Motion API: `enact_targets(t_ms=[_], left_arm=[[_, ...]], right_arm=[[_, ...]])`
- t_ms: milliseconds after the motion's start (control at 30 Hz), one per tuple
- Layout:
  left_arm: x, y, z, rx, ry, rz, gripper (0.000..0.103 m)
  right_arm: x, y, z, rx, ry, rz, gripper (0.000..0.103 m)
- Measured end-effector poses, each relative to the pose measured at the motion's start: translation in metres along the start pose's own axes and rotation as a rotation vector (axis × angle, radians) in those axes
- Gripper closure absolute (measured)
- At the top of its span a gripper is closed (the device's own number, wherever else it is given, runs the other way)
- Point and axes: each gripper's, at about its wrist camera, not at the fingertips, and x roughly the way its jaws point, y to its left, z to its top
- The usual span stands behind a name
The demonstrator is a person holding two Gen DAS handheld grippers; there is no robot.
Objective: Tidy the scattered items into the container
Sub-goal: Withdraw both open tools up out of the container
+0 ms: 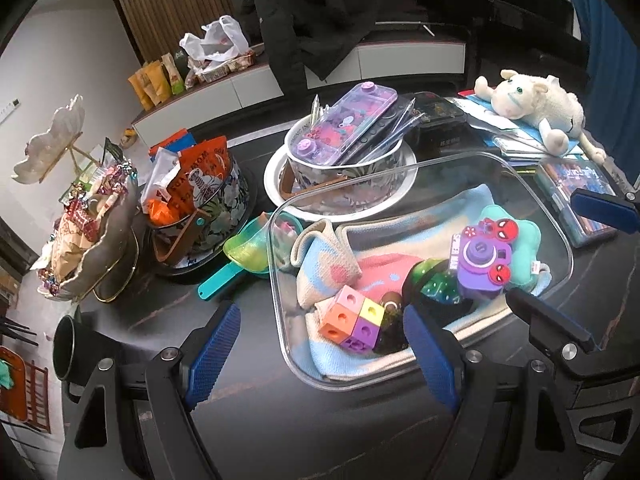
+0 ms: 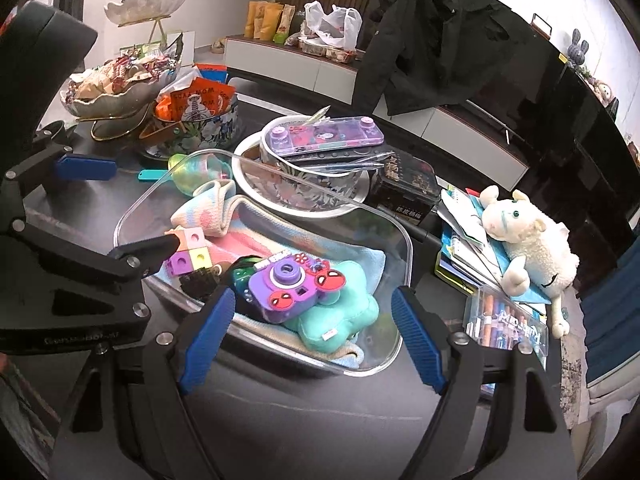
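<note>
Both grippers' fingers (image 1: 216, 348) (image 2: 416, 344) gape empty before the container (image 2: 132, 216); orange packet (image 2: 200, 100) reads "MOM".

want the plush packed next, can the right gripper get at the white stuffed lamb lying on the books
Probably yes: the right gripper is open and empty, and the white stuffed lamb lies uncovered atop the stack of books to its right, with nothing over it.
</note>
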Motion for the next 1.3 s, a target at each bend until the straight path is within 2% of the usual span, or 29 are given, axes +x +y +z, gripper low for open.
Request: enact_targets(t_ms=[100,467,500,600,633,700,1033,1300], left_arm=[[-0.001,0.003,-0.004,-0.008,0.004,-0.007,0.022],[-0.009,0.0,-0.014,0.001,0.002,0.02,0.022],[-0.01,0.0,-0.014,0.001,0.004,0.02,0.021],[-0.01,0.001,-0.016,-0.003,0.01,0.034,0.004],[-0.011,0.001,-0.017,-0.005,0.009,0.03,0.001],[-0.013,0.0,-0.018,-0.004,0.012,0.009,0.001],[-0.024,-0.013,-0.025,0.024,0.007,0.013,0.001],[-0.027,-0.018,-0.036,0.021,0.027,-0.017,0.001]], right_arm=[[-0.004,0.005,-0.002,-0.011,0.0,-0.001,0.02],[-0.014,0.009,-0.009,-0.015,-0.003,0.008,0.018],[-0.014,0.01,-0.01,-0.014,-0.003,0.009,0.017],[-0.017,0.007,-0.013,-0.001,0.0,0.02,0.015],[-0.019,0.006,-0.015,0.007,-0.001,0.026,0.014],[-0.022,0.003,-0.018,0.022,-0.001,0.035,0.013],[-0.034,-0.004,-0.029,0.054,-0.008,0.039,0.006],[-0.036,-0.006,-0.042,0.081,0.008,0.061,0.002]])
